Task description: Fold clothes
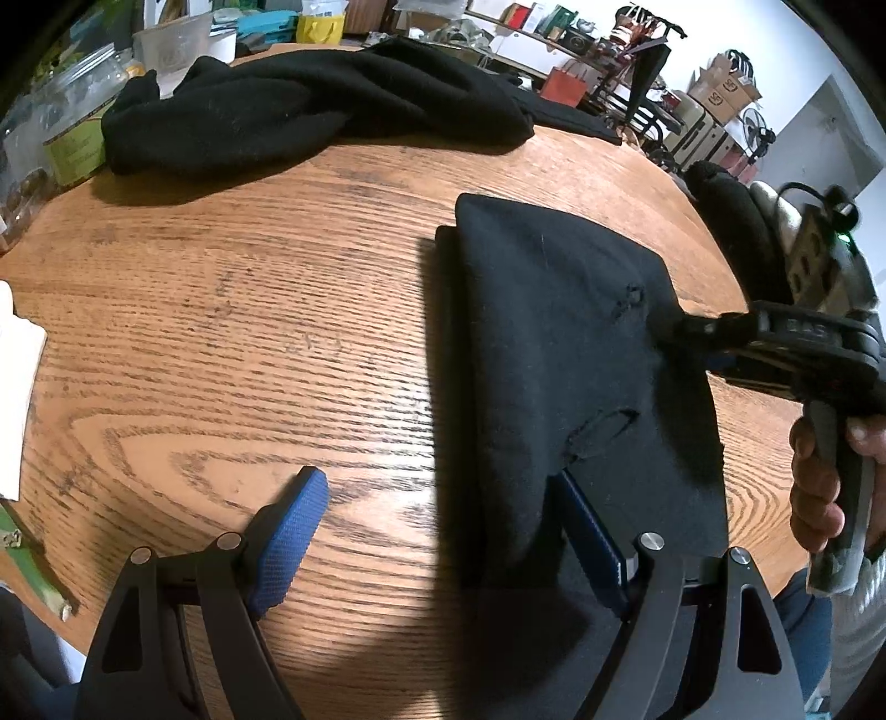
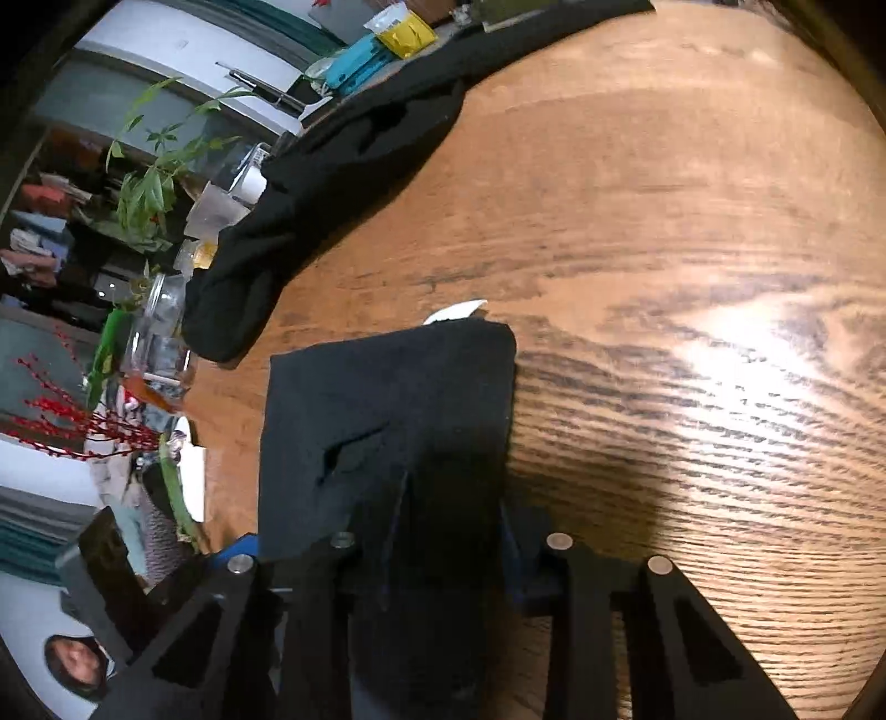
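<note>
1. Left gripper [image 1: 443, 531]: jaws spread wide, nothing pinched. One blue pad [image 1: 288, 543] hangs over bare wood; the other lies at the near edge of the folded garment, partly tucked under a flap of cloth.
2. Folded black garment [image 1: 559, 360]: the task's item, lying flat on the table at the near right of the left wrist view, in a roughly rectangular stack with layered edges showing along its left side.
3. Right gripper [image 1: 681, 327]: comes in from the right with its tip at the garment's right edge. In the right wrist view black cloth runs between the fingers [image 2: 512, 545]; whether the pads press on it cannot be told.
4. Hand [image 1: 825, 476]: wrapped round the right gripper's handle, at the table's right edge.
5. Table [image 1: 249, 310]: round, oak-grained, with a bright glare patch; the middle is bare.
6. White paper [image 1: 16, 387]: at the table's left edge.
7. Unfolded black garment [image 1: 310, 105]: heaped loosely across the far side, well apart from the folded one.
8. Glass jars [image 1: 72, 122]: at the far left, just beside the heap.
9. Yellow packet [image 1: 321, 27]: behind the heap, among clutter.
10. Room: shelves, cardboard boxes [image 1: 720, 88] and a red bag [image 1: 565, 83] against a white wall; a leafy plant [image 2: 149, 183] in the right wrist view.
</note>
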A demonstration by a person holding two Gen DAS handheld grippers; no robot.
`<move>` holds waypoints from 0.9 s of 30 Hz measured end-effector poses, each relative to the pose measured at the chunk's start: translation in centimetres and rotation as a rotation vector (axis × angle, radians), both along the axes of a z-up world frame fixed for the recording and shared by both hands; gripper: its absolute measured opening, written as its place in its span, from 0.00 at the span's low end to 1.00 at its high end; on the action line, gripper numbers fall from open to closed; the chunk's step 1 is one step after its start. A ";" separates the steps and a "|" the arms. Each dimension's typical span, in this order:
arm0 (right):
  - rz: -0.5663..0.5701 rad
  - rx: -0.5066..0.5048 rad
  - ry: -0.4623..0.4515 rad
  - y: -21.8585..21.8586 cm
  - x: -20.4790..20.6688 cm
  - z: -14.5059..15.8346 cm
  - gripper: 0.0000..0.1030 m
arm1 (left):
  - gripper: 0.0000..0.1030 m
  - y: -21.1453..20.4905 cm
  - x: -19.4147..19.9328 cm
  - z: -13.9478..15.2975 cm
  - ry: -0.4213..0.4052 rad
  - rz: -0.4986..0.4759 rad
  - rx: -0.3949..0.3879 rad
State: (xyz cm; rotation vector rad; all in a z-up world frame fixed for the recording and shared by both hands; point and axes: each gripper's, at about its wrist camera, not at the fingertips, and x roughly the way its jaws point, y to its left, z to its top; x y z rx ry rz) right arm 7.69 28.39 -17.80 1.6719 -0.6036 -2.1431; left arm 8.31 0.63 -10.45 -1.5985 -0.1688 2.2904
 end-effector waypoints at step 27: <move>-0.059 0.004 -0.001 13.8 9.3 1.0 0.44 | 0.82 2.1 0.5 0.6 0.032 -0.114 0.137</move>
